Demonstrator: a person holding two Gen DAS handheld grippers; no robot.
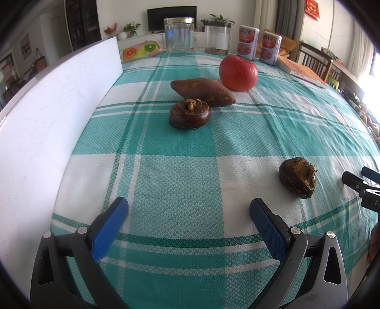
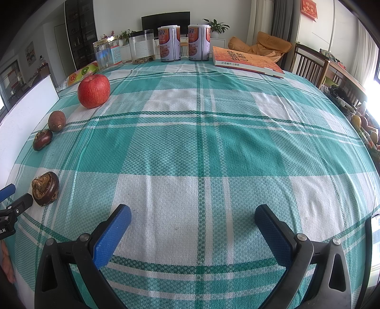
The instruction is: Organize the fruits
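The left gripper [image 1: 188, 211] is held wide apart, nothing grasped; the stray dark brown water chestnut [image 1: 298, 177] lies ahead to its right, left of the equally released right gripper [image 2: 192, 219], nearer the left

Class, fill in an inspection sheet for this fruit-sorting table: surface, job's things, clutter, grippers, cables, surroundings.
Surface: checked tablecloth, flat, mostly bare.
Job's things: apple, sweet potato, far chestnut touching it, near chestnut apart.
Clutter: white board at left; jars, tins, book along the far edge.
Grippers: left gripper and right gripper, jaws apart, empty.
Cables: nothing seen.
Surroundings: chairs, television, plants.
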